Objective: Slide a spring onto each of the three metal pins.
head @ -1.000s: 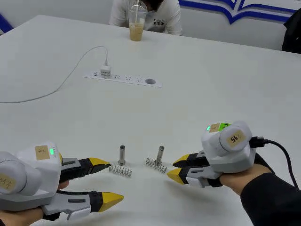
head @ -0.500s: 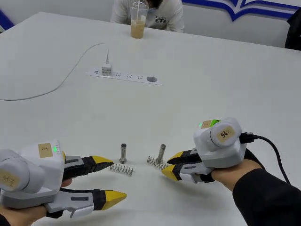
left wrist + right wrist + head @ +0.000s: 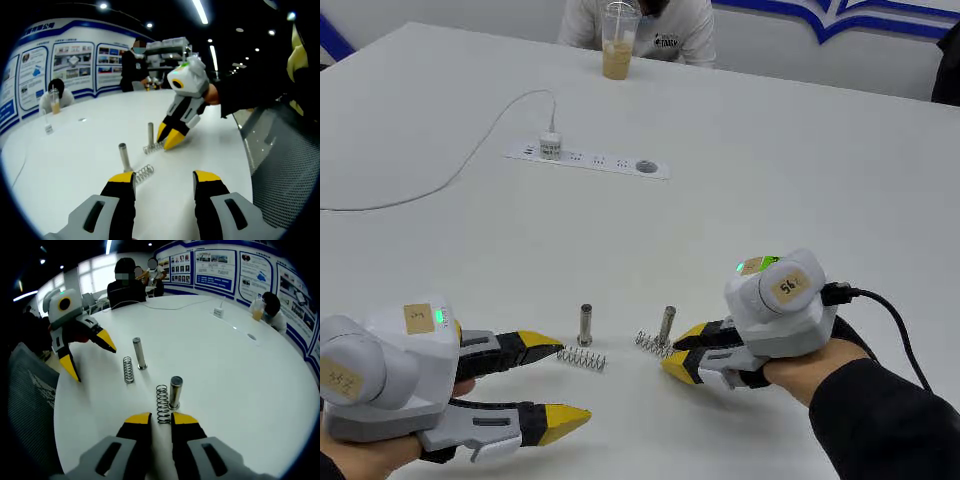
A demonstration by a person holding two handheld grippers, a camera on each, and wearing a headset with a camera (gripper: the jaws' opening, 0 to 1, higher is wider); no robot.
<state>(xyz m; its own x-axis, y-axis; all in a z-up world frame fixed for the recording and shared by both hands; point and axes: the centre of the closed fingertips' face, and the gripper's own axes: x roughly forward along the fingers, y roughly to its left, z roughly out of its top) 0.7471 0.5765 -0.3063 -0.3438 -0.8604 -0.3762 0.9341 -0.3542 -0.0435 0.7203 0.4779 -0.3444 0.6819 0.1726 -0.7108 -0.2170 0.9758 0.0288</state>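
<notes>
I see two metal pins standing upright near the near edge of the white table (image 3: 770, 190): the left pin (image 3: 585, 323) and the right pin (image 3: 666, 325). One spring lies flat beside each base: the left spring (image 3: 581, 357) and the right spring (image 3: 650, 345).

The left gripper (image 3: 568, 380) has its jaws spread wide and holds nothing. One tip is just beside the left spring's end.

The right gripper (image 3: 161, 419) has its jaws drawn in to a narrow gap. The near end of the right spring sits at that gap. I cannot tell whether the tips touch it.

Hard to make out:
- The stickers on both gripper bodies carry digits I cannot read with certainty.
- The wall posters (image 3: 215, 270) carry print too small to read.
- A seated person (image 3: 665, 25) at the far edge is cut off by the top of the head view, behind a plastic cup (image 3: 618, 42) holding a tan drink.
- The power strip (image 3: 590, 160) has a cable (image 3: 450, 175) that runs off the left edge.
</notes>
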